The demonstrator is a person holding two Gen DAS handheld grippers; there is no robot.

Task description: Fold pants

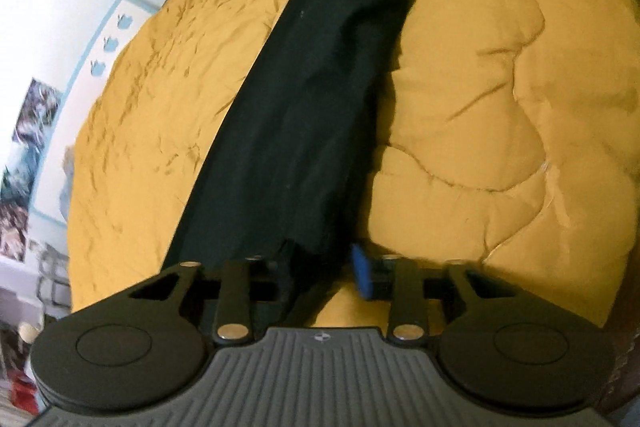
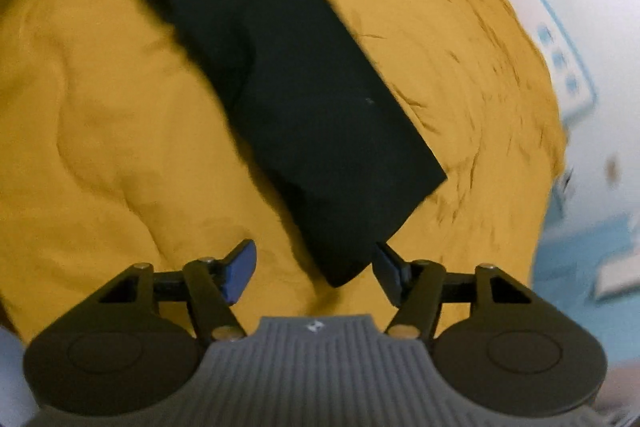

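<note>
Pants (image 1: 304,115) lie in a long black strip across our yellow quilt (image 1: 500,115), already doubled leg on leg by the look of it, so we judge the lengthwise fold done and the crosswise folds not yet made. At one end of the pants our left gripper (image 1: 320,273) pinches a bunch of the dark cloth between narrowly set jaws, one blue pad (image 1: 362,273) showing just beside the fabric and the other hidden behind it. At the other end of the pants our right gripper (image 2: 314,273) stands with jaws wide apart; the corner of the cloth lies between its blue pads (image 2: 240,273) but we see neither pad pressing on it, so nothing is held there. The risks, as we judge them: if we lift with only the left grip, that end rises alone and the stacked layers slide apart, undoing the fold. The right jaws could close on just the top layer, or catch the quilt under the pants, since the quilt is puffy and rises close under the cloth. The left pinch also looks off to one side of the pants' width, so the strip may twist when raised.
</note>
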